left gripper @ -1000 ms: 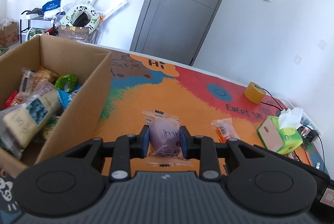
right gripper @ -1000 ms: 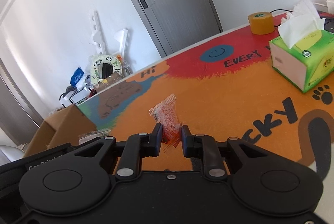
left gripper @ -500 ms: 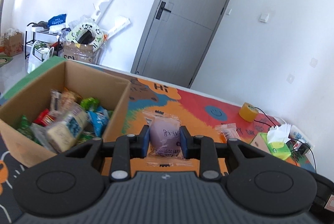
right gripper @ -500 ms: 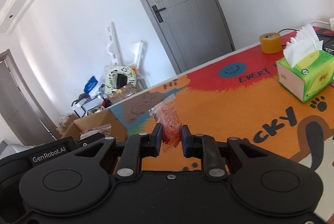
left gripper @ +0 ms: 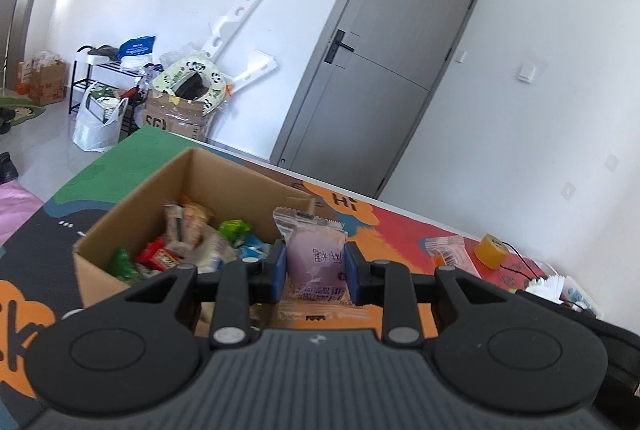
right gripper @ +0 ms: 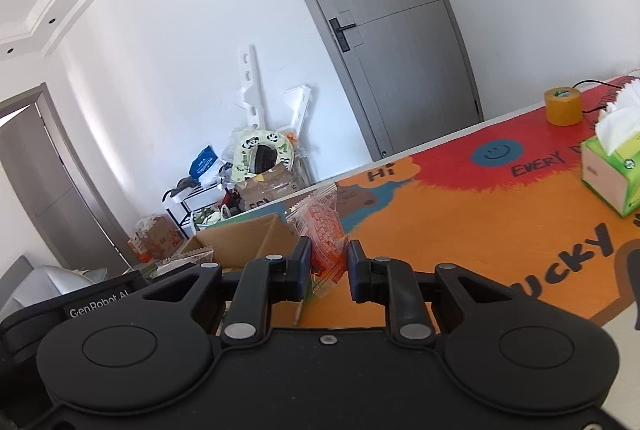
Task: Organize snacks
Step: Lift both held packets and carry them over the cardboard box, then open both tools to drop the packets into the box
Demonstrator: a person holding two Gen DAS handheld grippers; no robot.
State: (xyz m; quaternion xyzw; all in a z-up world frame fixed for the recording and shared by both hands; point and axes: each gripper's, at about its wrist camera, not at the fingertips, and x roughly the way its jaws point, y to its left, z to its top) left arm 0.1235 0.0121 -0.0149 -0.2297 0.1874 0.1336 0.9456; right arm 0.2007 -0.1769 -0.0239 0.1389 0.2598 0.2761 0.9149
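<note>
While clamped in the left gripper (left gripper: pixel 314 268) jaws, the purple snack pack (left gripper: pixel 316 260) hangs beside the cardboard box (left gripper: pixel 132 205) of snacks; its lower end is hidden. Right gripper (right gripper: pixel 328 268) jaws pinch an orange snack packet (right gripper: pixel 326 230) above the worktop (right gripper: pixel 460 226), print unreadable.

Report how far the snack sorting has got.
Done: the cardboard box already holds a pile of mixed snack packets. In hand: the left gripper is shut on a purple snack packet, lifted beside the box, and the right gripper is shut on an orange snack packet, lifted over the table mat. Left: both held packets must go into the box, and no other loose snack shows for certain.
</note>
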